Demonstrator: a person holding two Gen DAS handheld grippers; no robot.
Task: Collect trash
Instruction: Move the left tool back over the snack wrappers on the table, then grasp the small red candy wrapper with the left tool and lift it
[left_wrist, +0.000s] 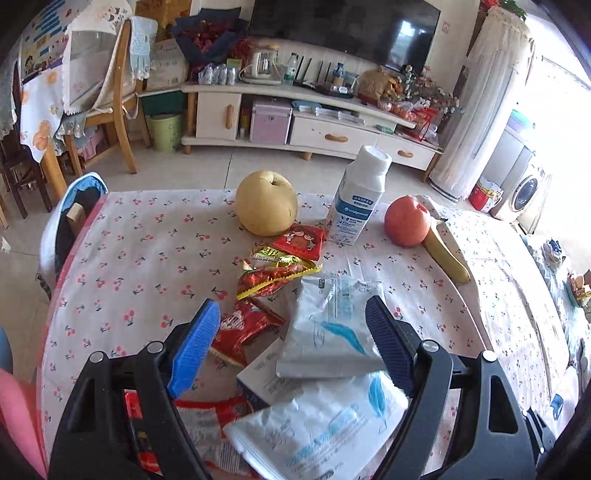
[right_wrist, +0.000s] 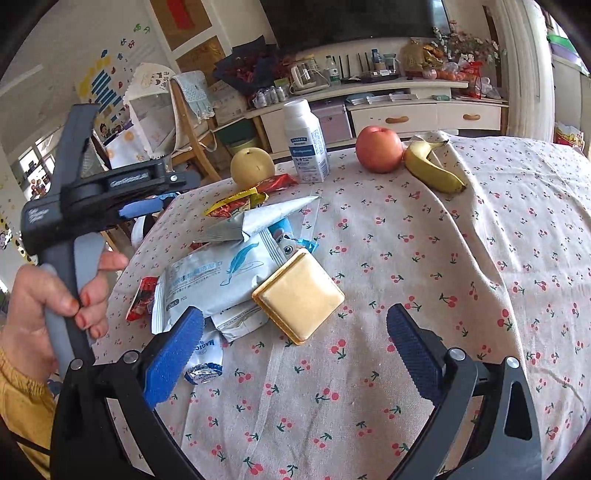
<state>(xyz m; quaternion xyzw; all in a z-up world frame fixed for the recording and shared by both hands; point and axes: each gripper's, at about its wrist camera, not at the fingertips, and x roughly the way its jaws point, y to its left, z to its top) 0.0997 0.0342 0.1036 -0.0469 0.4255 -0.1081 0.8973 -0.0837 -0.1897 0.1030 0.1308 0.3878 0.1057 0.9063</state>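
Note:
A heap of wrappers lies on the cherry-print tablecloth (left_wrist: 140, 251). My left gripper (left_wrist: 295, 341) is open above the heap, with a white-and-blue packet (left_wrist: 328, 328) and a red snack wrapper (left_wrist: 243, 328) between its fingers. A red-and-yellow wrapper (left_wrist: 275, 273) lies just beyond. In the right wrist view my right gripper (right_wrist: 295, 354) is open and empty, just short of a gold square packet (right_wrist: 301, 295). White-and-blue packets (right_wrist: 221, 273), a small foil lid (right_wrist: 203, 373) and the left gripper (right_wrist: 110, 195) in a hand show to its left.
A yellow pear (left_wrist: 266, 202), a white milk bottle (left_wrist: 356, 197), a red apple (left_wrist: 407, 220) and a banana (left_wrist: 445, 253) stand at the table's far side. A green bin (left_wrist: 166, 131) stands on the floor by the TV cabinet (left_wrist: 314, 133). A chair (left_wrist: 74, 218) is at the table's left.

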